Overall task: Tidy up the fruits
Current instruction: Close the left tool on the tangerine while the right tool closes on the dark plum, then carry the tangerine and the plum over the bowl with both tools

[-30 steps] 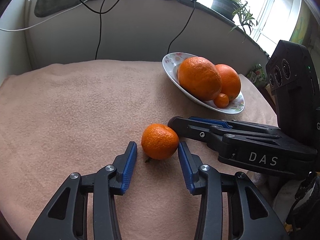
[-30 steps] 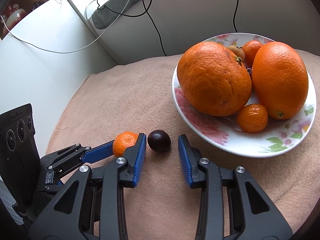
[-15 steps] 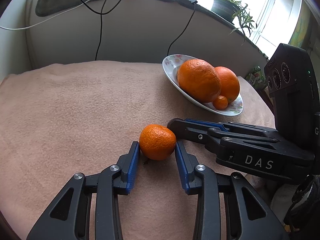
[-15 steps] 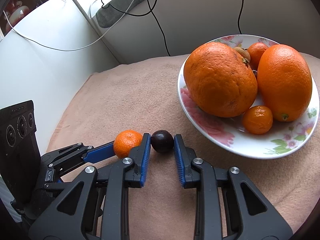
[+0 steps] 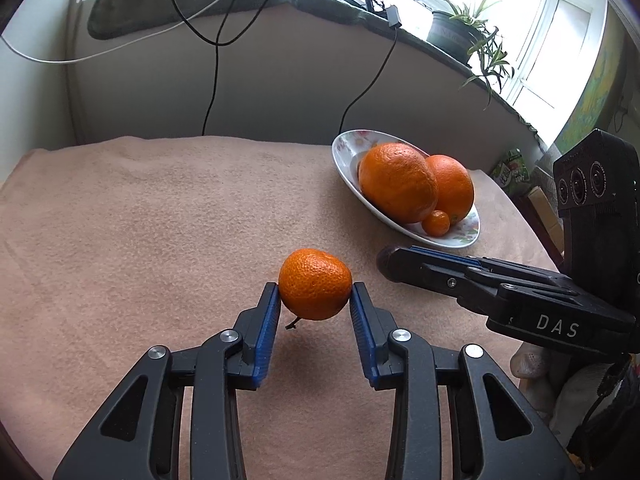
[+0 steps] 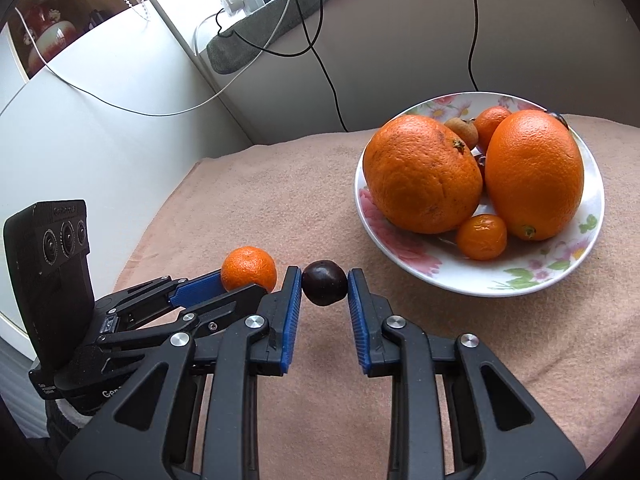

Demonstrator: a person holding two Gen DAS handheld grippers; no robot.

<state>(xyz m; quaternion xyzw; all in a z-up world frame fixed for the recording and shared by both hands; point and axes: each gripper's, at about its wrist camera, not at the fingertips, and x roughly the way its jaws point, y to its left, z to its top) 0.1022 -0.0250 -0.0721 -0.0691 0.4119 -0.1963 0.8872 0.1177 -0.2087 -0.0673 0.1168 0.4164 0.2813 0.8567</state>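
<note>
Left wrist view: the mandarin (image 5: 315, 283) could roll out of the left gripper (image 5: 315, 298), since the pads pinch it only at their tips; the same goes for the dark plum (image 6: 324, 282) in the right gripper (image 6: 324, 285). Both grippers have just closed on their fruit, lifted off the cloth (image 5: 160, 220), short of the plate (image 6: 520, 280).

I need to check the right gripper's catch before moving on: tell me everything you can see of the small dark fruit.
The dark fruit is small, round, smooth and glossy, deep purple-black, like a plum or large cherry. It sits clamped between the blue pads of the right gripper, at their tips, apparently just above the pink cloth. No stem shows. The mandarin lies to its left, the floral plate to its right; it touches neither.
</note>
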